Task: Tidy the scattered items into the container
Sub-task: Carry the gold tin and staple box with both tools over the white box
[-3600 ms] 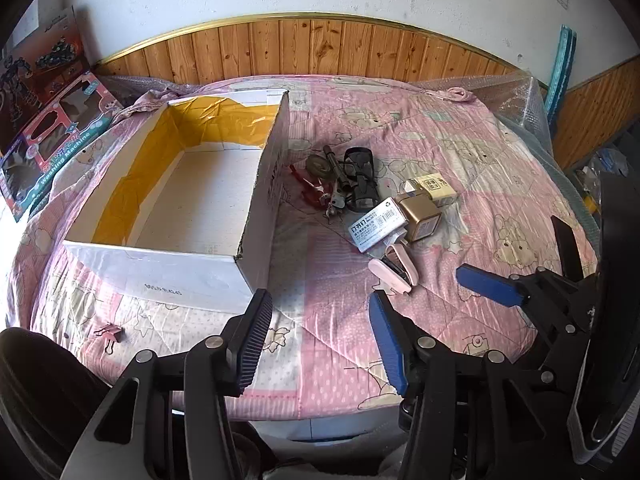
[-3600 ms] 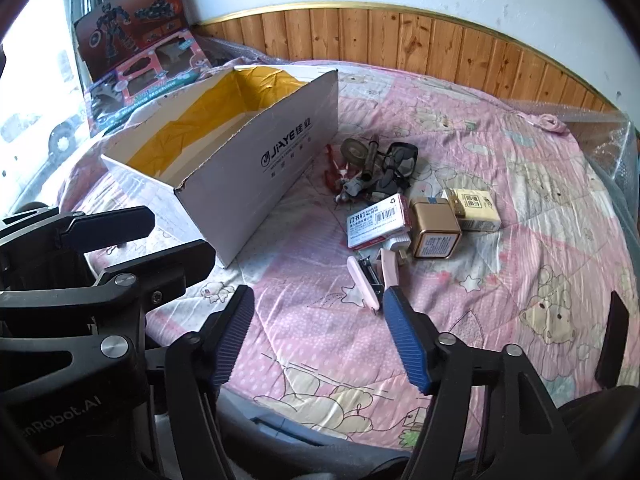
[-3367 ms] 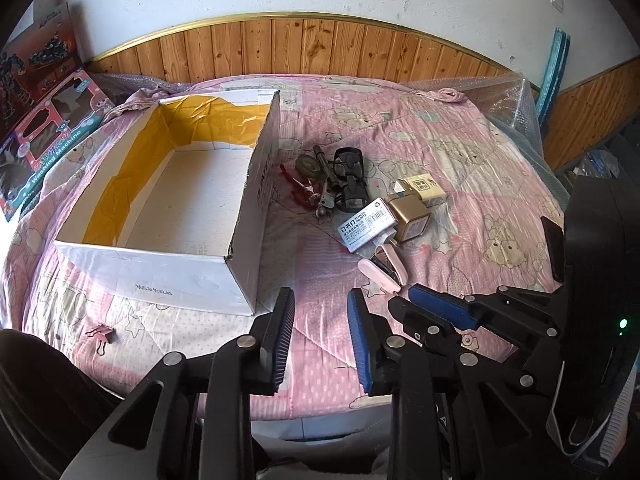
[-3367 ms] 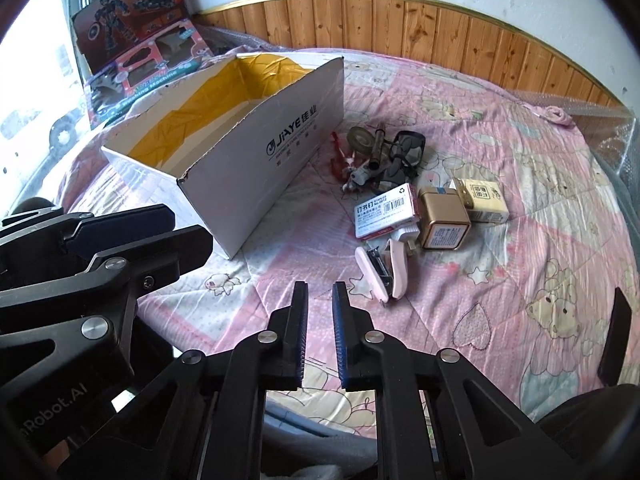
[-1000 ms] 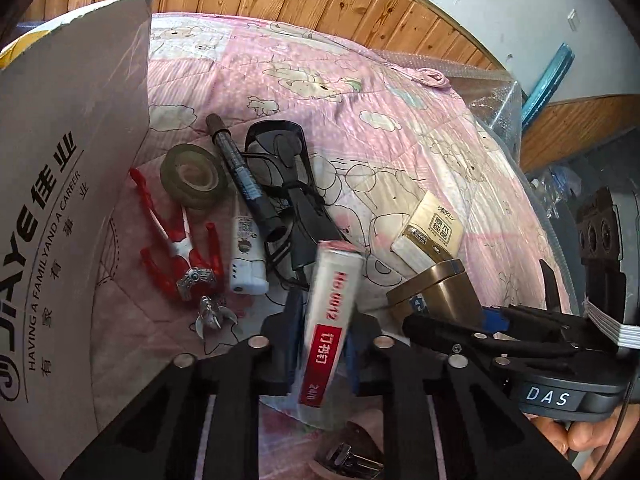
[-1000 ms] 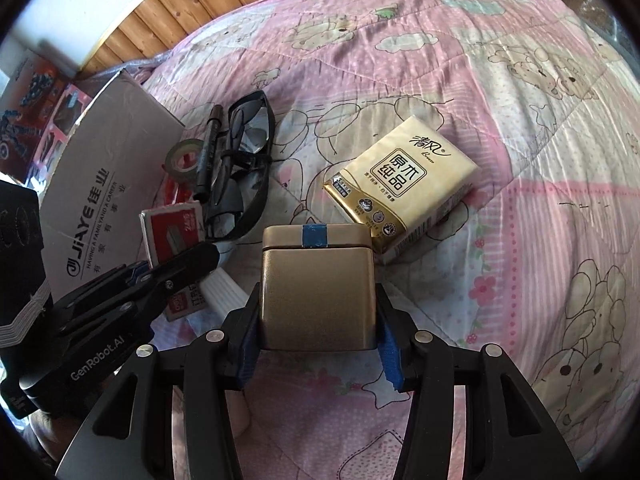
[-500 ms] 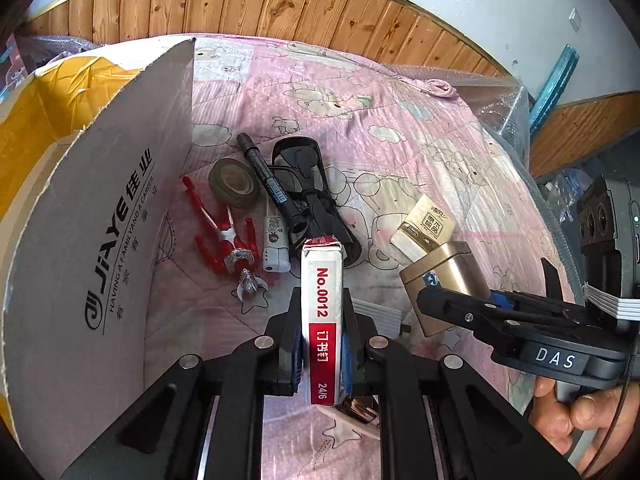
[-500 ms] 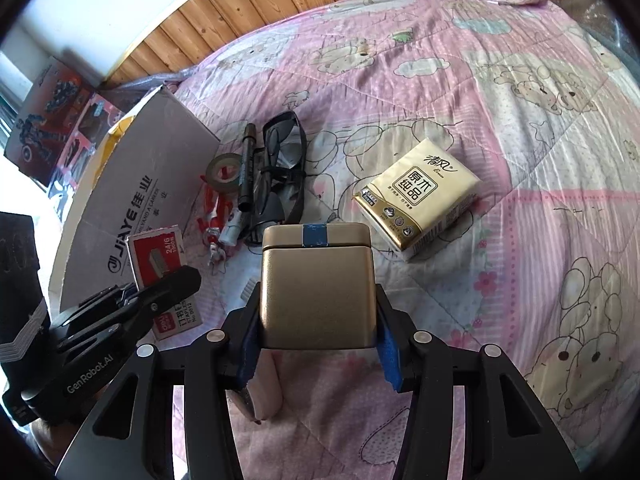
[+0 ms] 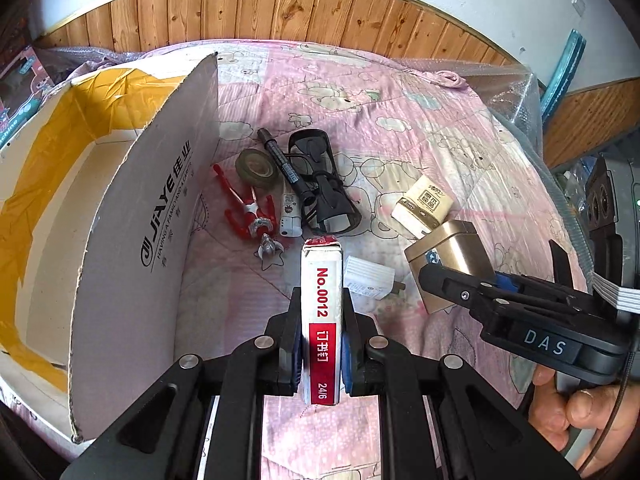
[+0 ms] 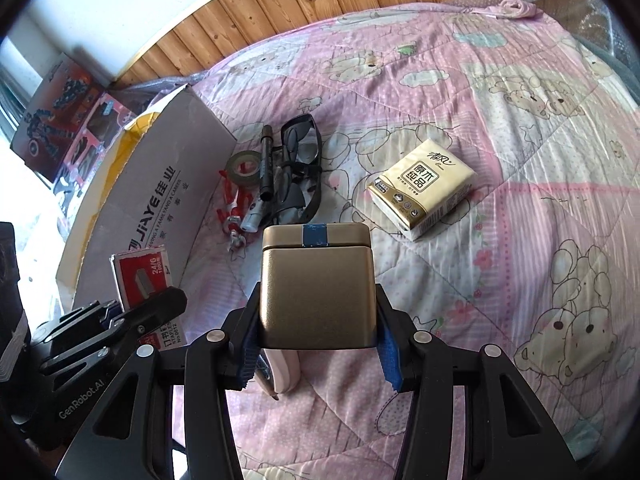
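Observation:
My left gripper (image 9: pixel 321 354) is shut on a red and white staple box (image 9: pixel 322 312), held above the pink quilt just right of the open cardboard box (image 9: pixel 132 216). My right gripper (image 10: pixel 316 344) is shut on a gold tin (image 10: pixel 316 292) with a blue tape strip, also lifted off the quilt. The same tin (image 9: pixel 448 252) shows at the right of the left wrist view. Left on the quilt are a tissue pack (image 10: pixel 422 188), black glasses (image 9: pixel 320 176), a marker (image 9: pixel 282 164), a tape roll (image 9: pixel 256 163), red pliers (image 9: pixel 248 212) and a white plug (image 9: pixel 368 283).
A pink item (image 10: pixel 282 368) lies under the tin. Toy boxes (image 10: pixel 64 120) lean against the wood-panelled wall behind the cardboard box. Bubble wrap (image 9: pixel 512 92) covers the far right edge of the bed. A hand (image 9: pixel 568 412) holds the right gripper's handle.
Both grippers have lifted further and pulled back with their loads. The staple box has come clear of the quilt, uncovering the white plug, and more of the cardboard box's inside shows.

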A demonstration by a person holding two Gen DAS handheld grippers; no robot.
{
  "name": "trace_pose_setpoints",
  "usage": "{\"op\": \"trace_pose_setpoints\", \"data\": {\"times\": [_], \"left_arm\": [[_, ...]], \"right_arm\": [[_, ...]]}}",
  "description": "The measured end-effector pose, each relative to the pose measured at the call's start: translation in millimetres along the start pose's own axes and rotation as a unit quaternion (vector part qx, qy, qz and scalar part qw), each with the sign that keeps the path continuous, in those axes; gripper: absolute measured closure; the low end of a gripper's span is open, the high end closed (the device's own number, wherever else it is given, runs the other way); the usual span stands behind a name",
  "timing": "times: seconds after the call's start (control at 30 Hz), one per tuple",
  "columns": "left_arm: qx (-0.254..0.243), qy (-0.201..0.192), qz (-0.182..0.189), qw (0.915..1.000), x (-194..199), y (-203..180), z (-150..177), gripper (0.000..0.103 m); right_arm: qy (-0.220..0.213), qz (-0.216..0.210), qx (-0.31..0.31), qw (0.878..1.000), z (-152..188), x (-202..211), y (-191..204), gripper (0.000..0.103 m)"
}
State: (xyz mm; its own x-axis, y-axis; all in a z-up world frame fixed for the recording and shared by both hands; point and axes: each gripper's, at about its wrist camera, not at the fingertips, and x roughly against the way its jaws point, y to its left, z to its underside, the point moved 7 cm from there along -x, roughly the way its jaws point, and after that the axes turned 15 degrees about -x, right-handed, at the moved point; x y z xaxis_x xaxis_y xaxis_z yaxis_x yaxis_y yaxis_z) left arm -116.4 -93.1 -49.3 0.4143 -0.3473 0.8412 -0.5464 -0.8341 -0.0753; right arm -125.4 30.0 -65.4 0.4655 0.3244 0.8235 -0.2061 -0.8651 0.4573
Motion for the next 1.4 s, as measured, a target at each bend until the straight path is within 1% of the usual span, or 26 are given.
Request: {"op": "trace_pose_setpoints", "data": {"times": [0.27, 0.4, 0.77, 1.07, 1.4], "left_arm": [[-0.014, -0.008, 0.008, 0.9998, 18, -15, 3, 0.088], [-0.016, -0.011, 0.014, 0.9997, 23, -19, 4, 0.088], [-0.013, -0.021, 0.025, 0.9994, 42, -15, 5, 0.088], [-0.001, -0.044, 0.035, 0.9984, 65, -6, 1, 0.088], [0.016, -0.064, 0.041, 0.997, 80, 10, -1, 0.088]], "right_arm": [[0.0, -0.001, 0.014, 1.0, 23, 13, 14, 0.052], [-0.004, -0.004, 0.017, 1.0, 28, 21, 20, 0.052], [-0.01, -0.002, 0.015, 1.0, 32, 40, 30, 0.052], [-0.033, 0.001, 0.04, 0.999, 29, 61, 57, 0.052], [-0.035, 0.004, 0.06, 0.998, 27, 69, 80, 0.052]]}}
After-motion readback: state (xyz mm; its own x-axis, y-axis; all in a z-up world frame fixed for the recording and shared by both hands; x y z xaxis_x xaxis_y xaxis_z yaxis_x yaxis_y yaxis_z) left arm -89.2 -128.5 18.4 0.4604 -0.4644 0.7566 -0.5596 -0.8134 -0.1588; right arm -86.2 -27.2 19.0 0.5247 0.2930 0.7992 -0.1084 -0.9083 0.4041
